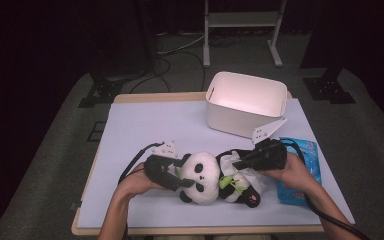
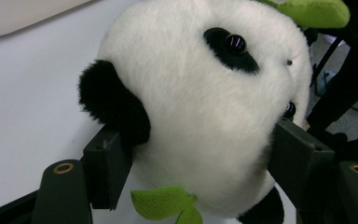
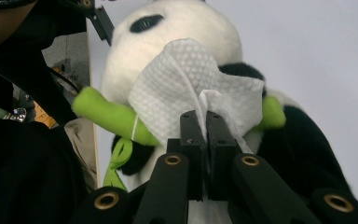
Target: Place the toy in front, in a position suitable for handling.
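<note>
One fluffy plush panda (image 1: 215, 179) lies lengthwise across bench (image 1: 145, 125), head toward left gripper (image 1: 179, 176), jaws clamping it; right gripper (image 1: 240, 163) pinches dimpled tissue (image 3: 186, 88).

no readable text, labels or numbers, blue packet (image 1: 300, 170) print too small to read

A lab or recording studio, not a home: the table (image 1: 145, 125) (covered with a plain pale sheet) stands on grey carpet (image 1: 45, 150) amid darkness. At the upper left of the high view are black stand feet (image 1: 100, 92) and loose cables (image 1: 175, 50); at top centre, a white metal frame (image 1: 242, 20)
</note>
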